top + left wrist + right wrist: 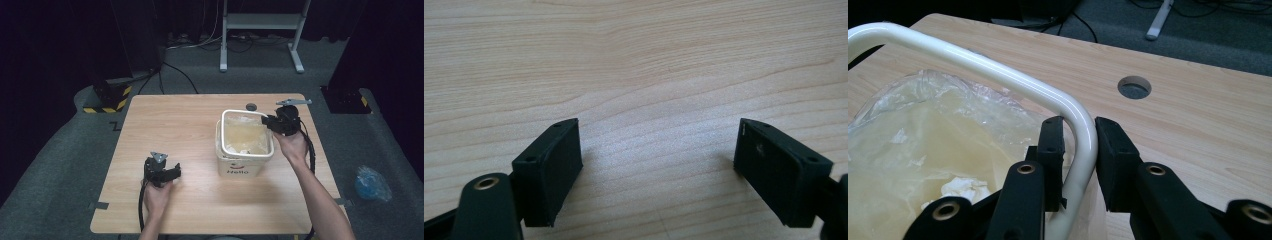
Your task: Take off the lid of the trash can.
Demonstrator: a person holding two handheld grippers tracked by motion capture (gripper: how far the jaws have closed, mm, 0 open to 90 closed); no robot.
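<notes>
While the right hand-held gripper point(1079, 150) grips the white rim point(998, 75) of the bin point(245, 142), its two jaws stand narrow, one inside the rim and one outside, and the pads press on the tube from both sides. The bin stands upright on the counter point(190, 125), right of the middle, and the grip is at its far right corner in the high view. The front wall of the bin carries the word "Hello". Inside it lies a clear bag point(933, 130) with a yellowish look, and some white crumpled paper point(963, 189) rests at the bottom. Just behind the bin a round hole point(1134, 87) is cut into the counter.

The left hand-held gripper point(658, 165) is well apart from the bin, near the front left part of the counter. Its jaws stand wide and between them is bare wood. The left hand point(158, 196) holds it low over the counter; whether the jaws touch the wood I cannot tell.

On the grey floor, to the right of the counter, lies a blue bag point(372, 183). Behind the counter stands a white frame point(260, 22) with cables point(175, 72) near it
</notes>
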